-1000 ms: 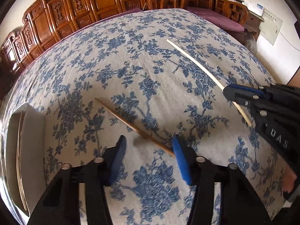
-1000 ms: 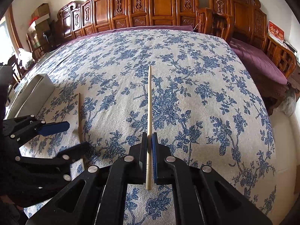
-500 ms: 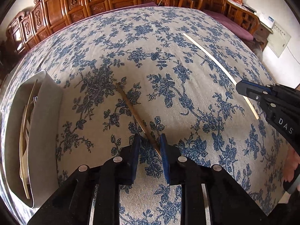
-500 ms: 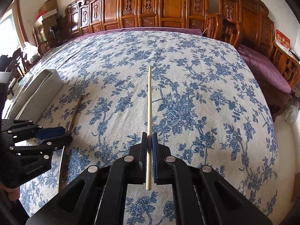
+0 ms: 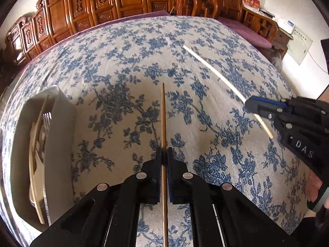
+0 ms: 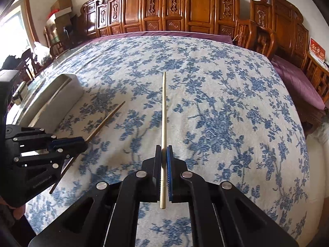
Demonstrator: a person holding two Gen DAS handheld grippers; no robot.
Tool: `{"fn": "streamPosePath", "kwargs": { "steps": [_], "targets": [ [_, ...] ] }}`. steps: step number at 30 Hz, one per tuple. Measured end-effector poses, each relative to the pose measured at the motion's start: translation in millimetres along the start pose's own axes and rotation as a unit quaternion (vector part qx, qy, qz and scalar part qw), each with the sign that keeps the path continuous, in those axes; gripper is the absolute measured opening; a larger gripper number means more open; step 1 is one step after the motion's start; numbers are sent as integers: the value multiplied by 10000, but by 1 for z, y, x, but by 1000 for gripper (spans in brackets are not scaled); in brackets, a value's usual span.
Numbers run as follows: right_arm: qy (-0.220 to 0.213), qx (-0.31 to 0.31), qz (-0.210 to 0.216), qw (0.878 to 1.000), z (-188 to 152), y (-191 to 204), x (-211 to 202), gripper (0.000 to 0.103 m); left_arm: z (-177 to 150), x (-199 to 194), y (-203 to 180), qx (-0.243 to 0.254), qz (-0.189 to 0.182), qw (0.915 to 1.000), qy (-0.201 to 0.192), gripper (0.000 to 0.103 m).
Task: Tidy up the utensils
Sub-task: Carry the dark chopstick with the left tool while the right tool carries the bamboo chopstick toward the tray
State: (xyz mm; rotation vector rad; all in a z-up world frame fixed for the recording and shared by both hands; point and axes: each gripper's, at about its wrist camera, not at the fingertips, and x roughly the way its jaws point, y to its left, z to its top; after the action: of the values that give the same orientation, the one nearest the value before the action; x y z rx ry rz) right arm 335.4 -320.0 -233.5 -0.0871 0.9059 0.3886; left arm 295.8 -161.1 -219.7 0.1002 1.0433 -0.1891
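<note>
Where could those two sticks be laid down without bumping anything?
The flowered cloth lies bare from the pale stick to the carved chairs. It is crowded at the left: the tray already holds a fork.

Light: bright daylight, window (image 6: 12, 26) at left blown out.
Shadows: soft, under tools.
Distortion: strong fisheye curvature, dark vignetted corners.
Blur: slight motion smear.

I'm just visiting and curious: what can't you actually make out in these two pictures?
- Tray, left wrist view: its near wall hides most of its contents; only a fork shows plainly.
- Tray, right wrist view: the inside is too foreshortened to read.
- Pale chopstick, left wrist view: motion-blurred, and the right gripper covers its middle.
- Dark chopstick, right wrist view: the left gripper covers part of it.
</note>
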Motion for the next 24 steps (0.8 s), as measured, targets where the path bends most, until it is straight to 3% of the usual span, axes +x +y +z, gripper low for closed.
{"fn": "streamPosePath", "kwargs": {
  "steps": [16, 24],
  "targets": [
    [8, -419, -38, 9991, 8, 62, -3, 6, 13, -54, 59, -11, -9, 9987, -513, 4],
    [-242, -591, 21, 9980, 13, 87, -22, 6, 12, -70, 85, 25, -64, 9977, -672, 4]
  ]
}}
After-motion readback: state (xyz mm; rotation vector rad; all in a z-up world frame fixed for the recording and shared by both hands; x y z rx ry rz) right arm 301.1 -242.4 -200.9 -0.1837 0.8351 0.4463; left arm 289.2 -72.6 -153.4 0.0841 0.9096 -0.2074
